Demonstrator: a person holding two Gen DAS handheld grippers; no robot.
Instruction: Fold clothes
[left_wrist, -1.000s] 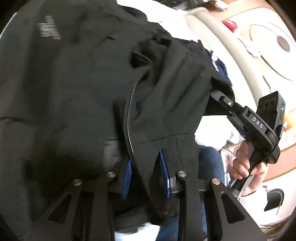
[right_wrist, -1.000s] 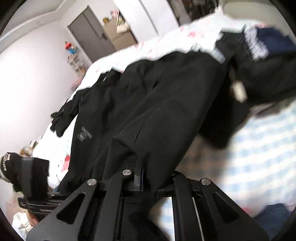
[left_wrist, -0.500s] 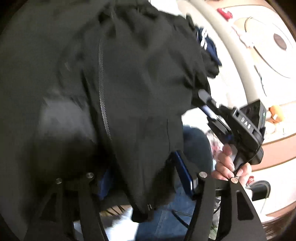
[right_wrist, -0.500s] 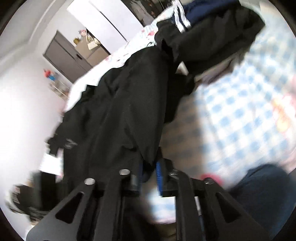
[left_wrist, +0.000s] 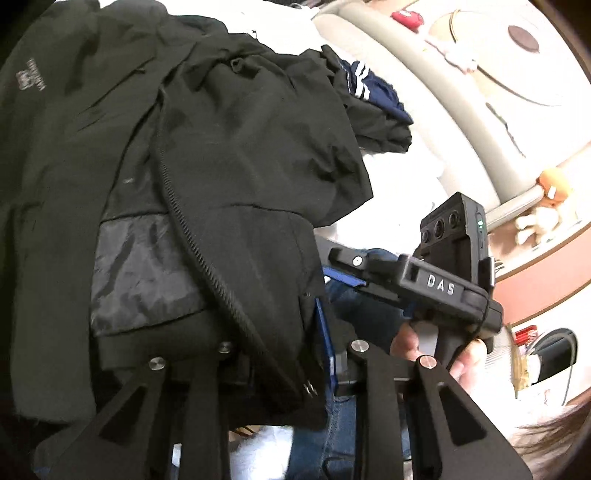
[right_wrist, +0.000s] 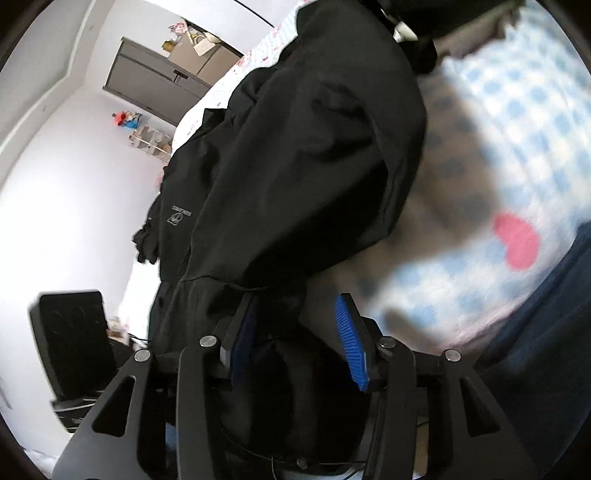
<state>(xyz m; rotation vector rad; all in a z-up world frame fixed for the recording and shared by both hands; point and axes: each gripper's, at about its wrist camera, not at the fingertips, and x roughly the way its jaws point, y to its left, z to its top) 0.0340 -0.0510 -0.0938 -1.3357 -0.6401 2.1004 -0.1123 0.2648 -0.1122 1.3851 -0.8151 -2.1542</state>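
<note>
Black jacket (left_wrist: 229, 155) fills most of my left wrist view, draped over the bed (right_wrist: 517, 122) with the zipper (left_wrist: 207, 258) running diagonally down toward my left hand-held gripper (left_wrist: 280, 354). Grey lining patch (left_wrist: 140, 273) shows left of the zipper, so that front panel is flipped open. Small white logo (left_wrist: 31, 75) sits near the upper left on the chest.

Left hand-held gripper: hem of the jacket is bunched over it. 1 blue pad (left_wrist: 327, 343) shows on the right side; the other is hidden under cloth. Can't tell if it is clamped or released.

Right hand-held gripper (right_wrist: 299, 332): jaws spread wide, both blue pads (right_wrist: 351, 343) visible with a clear gap between them. Jacket hem hangs just above and partly into the gap, but nothing is pinched. Released.

In the left view my right hand-held gripper comes in from the right, fingers at the jacket's lower right edge, my hand (left_wrist: 436, 350) on its grip.

Navy garment with white stripes (left_wrist: 369, 92) lies beyond the jacket's far edge, touching it. Bed sheet is blue-and-white check with a pink heart (right_wrist: 517, 240), blurred. My jeans (left_wrist: 332, 435) show below the jacket hem.

Right view background: white wall, grey door (right_wrist: 155, 85), black chair (right_wrist: 74, 339) at lower left.
</note>
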